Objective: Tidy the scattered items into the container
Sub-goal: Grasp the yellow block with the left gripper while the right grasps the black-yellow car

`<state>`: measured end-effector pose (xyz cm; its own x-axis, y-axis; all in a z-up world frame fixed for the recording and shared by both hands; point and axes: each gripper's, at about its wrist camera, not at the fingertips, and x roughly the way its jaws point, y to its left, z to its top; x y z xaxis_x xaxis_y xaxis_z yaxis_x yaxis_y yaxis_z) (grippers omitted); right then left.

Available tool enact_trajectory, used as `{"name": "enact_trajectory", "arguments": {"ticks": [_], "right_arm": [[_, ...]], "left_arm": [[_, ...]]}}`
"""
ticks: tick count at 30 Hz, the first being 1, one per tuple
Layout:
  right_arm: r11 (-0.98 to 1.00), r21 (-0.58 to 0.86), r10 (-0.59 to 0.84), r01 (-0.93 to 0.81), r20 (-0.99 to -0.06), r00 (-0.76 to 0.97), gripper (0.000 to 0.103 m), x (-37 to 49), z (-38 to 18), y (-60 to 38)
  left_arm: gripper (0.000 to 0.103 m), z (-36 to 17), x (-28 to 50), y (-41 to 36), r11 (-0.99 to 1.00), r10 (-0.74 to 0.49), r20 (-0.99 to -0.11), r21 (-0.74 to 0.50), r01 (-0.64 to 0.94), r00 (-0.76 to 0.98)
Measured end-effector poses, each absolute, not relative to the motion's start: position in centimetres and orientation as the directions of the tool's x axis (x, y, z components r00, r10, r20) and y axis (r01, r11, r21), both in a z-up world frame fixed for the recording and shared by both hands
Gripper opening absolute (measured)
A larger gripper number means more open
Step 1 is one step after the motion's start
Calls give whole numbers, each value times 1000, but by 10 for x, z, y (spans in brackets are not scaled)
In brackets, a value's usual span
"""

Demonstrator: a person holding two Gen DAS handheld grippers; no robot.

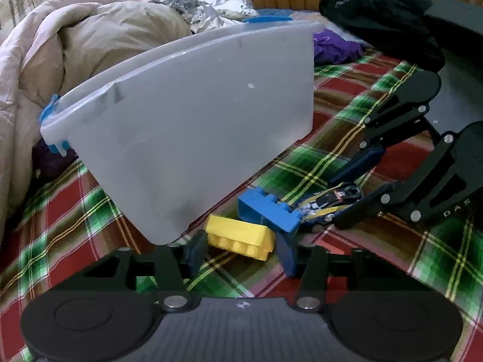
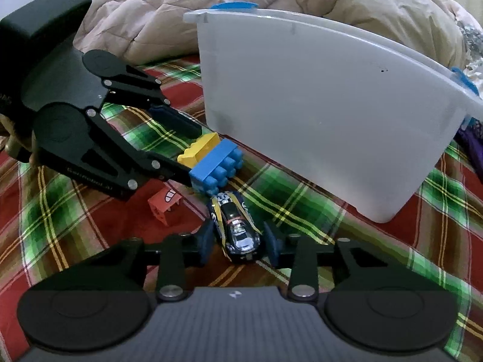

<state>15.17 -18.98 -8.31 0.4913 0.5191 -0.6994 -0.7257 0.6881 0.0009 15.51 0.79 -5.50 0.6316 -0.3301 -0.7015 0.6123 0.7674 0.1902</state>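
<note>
A yellow brick [image 1: 241, 236] lies on the plaid bedsheet between the pads of my left gripper [image 1: 241, 249], which press on its two ends. A blue brick [image 1: 268, 211] leans against it on the far side. My right gripper [image 2: 238, 238] is shut on a dark blue toy car [image 2: 238, 229] with yellow stripes. The translucent white container [image 1: 196, 105] with blue latches stands just behind both. In the right wrist view the left gripper [image 2: 193, 152] brackets the yellow brick [image 2: 199, 147] beside the blue brick [image 2: 214, 166], and a red brick [image 2: 164, 205] lies loose nearby.
A beige quilt [image 1: 90, 45] is heaped behind and left of the container [image 2: 317, 105]. A black garment [image 1: 377, 9] and a purple cloth [image 1: 335, 45] lie at the back right. The red and green plaid sheet [image 1: 75, 226] covers the bed.
</note>
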Motion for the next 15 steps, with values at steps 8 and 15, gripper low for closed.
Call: {"name": "enact_trajectory", "arguments": {"ticks": [8,15], "right_arm": [[701,-8,513,-713,-690,511,34,147,-78,-197],[708,-6,514,-706,-682,520,33,144,-78,-192]], "left_arm": [[44,-55,153,9,797,-271,-697,225,561,664],[44,-59,149,13,836,-230,-691,220,502,685]]}}
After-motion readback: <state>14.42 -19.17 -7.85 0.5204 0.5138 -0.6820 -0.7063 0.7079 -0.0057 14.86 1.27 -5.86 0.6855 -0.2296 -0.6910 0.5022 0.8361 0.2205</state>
